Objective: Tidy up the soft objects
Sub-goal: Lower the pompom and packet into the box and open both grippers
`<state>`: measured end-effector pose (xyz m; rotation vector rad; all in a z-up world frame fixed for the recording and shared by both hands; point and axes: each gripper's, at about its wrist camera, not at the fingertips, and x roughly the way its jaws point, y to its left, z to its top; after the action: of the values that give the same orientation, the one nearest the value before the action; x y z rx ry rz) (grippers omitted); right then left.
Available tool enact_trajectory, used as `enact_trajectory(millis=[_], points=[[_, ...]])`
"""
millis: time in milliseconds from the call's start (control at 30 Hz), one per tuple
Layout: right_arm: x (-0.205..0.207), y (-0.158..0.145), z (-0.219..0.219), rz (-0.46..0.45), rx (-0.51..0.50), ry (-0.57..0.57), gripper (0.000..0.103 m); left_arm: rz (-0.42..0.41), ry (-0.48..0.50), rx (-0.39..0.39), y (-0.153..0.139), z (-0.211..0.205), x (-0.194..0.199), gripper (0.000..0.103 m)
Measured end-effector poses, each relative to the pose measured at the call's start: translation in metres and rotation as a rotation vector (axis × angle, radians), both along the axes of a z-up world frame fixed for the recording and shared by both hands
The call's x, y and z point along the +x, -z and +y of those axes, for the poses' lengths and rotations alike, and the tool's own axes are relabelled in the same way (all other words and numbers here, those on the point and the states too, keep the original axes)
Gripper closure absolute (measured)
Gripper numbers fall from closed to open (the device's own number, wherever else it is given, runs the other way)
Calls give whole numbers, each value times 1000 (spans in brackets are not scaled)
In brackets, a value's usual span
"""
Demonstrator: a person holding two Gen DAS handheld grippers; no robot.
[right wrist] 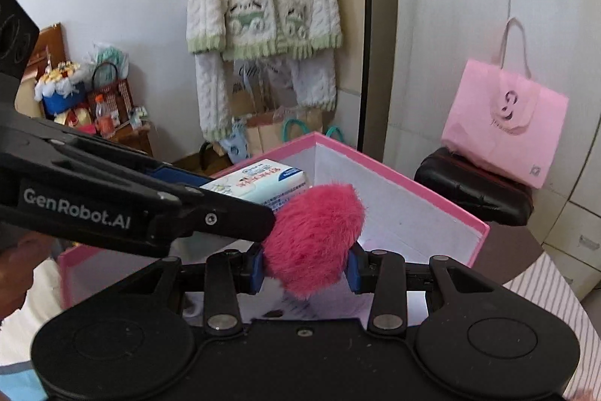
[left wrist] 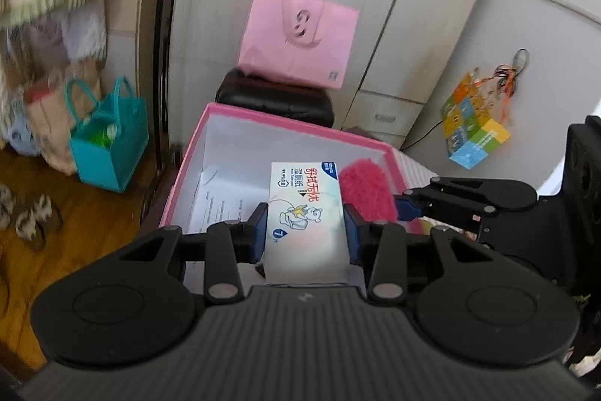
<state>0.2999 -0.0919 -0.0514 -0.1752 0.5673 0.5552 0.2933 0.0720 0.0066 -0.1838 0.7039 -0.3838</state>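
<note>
The left claw (left wrist: 306,235) grips the wet-wipes pack (left wrist: 305,209) above the pink box (left wrist: 296,130). The right claw (right wrist: 306,267), just beside it, grips the pink fluffy pom-pom (right wrist: 313,239) over the same box.

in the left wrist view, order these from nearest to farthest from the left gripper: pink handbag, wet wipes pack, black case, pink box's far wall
1. wet wipes pack, held between the left gripper jaws
2. pink box's far wall, just ahead
3. black case, behind the box
4. pink handbag, atop the case against the wardrobe

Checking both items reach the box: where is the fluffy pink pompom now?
The pink pompom is clamped in the right gripper, held over the open pink box, just right of the wet-wipes pack held by the left gripper.
</note>
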Motion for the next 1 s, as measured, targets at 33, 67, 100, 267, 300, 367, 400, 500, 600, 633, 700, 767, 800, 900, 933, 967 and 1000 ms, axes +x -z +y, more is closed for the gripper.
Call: enact_trajectory(millis=[33,67,100,267,300,367,400,500,600,633,700,767,800,900,933,967,1000], points=[[7,1,-1,15,-7,6,58,10,-4,3,2,-1,5,64],[13,3,0,25,-15,9,58,16,-4,5,3,-2,10,64],[19,5,2,33,-25,8,58,23,4,4,4,-3,15,64],[38,10,6,76,-56,0,58,57,12,17,6,-6,30,64],[41,10,7,76,-59,2,57,63,1,13,6,-5,32,64],[47,12,10,79,-67,-13,56,64,-11,19,8,-6,36,63],[50,15,11,88,-77,-11,55,65,-12,35,10,-8,36,63],[54,18,10,99,-91,10,41,44,-35,69,12,-10,30,58],[45,18,-2,71,-86,44,35,13,-35,55,6,-6,18,50],[39,17,-9,61,-59,55,35,9,-37,50,2,-5,12,50],[25,12,-27,62,38,56,35,-17,-17,33,-6,-1,-5,50],[3,5,-45,43,132,57,35,-38,-6,29,-15,3,-21,50],[-9,1,-53,32,155,60,35,-57,-5,26,-19,5,-31,50],[-43,-5,-66,-9,169,85,35,-113,4,42,-32,9,-59,50],[-55,-7,-70,-23,168,95,35,-131,10,49,-36,9,-68,50],[-68,-10,-75,-35,170,103,35,-149,19,55,-39,8,-77,50],[-80,-13,-80,-44,173,115,35,-171,31,62,-44,7,-87,50]])
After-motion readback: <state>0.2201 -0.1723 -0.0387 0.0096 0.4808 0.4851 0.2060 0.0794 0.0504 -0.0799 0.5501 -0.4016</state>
